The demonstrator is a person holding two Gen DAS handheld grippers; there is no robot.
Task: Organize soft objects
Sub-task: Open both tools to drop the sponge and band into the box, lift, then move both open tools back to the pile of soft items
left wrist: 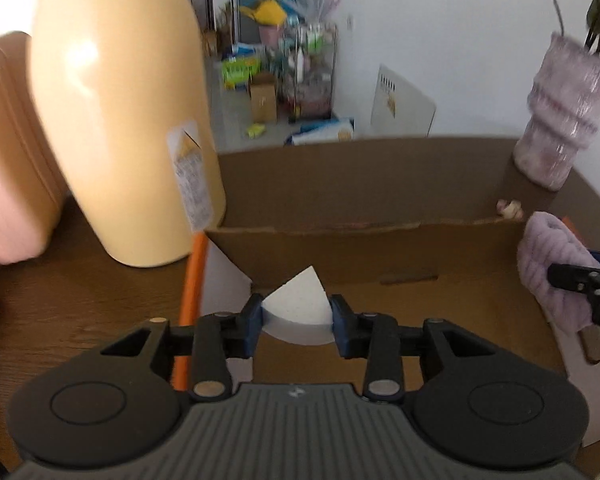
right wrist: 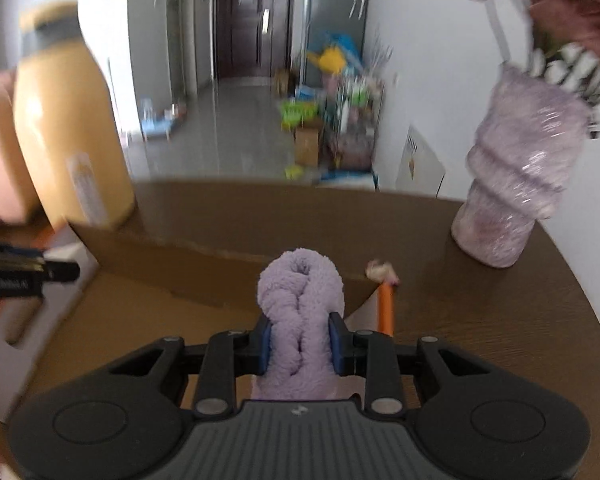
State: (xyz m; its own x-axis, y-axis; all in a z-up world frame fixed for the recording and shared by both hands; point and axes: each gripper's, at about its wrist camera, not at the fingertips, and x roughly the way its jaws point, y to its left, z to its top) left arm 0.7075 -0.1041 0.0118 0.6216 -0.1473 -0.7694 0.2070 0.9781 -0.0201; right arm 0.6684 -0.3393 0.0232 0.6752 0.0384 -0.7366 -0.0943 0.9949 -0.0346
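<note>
White wedge sponge [left wrist: 296,300], lilac fluffy towel [right wrist: 300,312], above cardboard box [left wrist: 340,248]

Left gripper [left wrist: 296,316]: matt black plastic body, ribbed grey panel at the base, blue pads that look rubbery. The white wedge [left wrist: 298,300] between them is matt and finely speckled, probably foam or sponge (blur makes that hard to settle). Right gripper [right wrist: 300,344], same build, is closed on a lilac cloth [right wrist: 298,320], plush and ribbed like fleece. Cardboard box [left wrist: 340,248]: plain brown, matt, raw torn edge on the flap. Table [left wrist: 80,300]: dark wood grain, low sheen. Yellow bottle [left wrist: 116,112]: smooth and glossy, with a paper label. Vase [right wrist: 516,184]: lilac, ridged, glittery surface.
</note>
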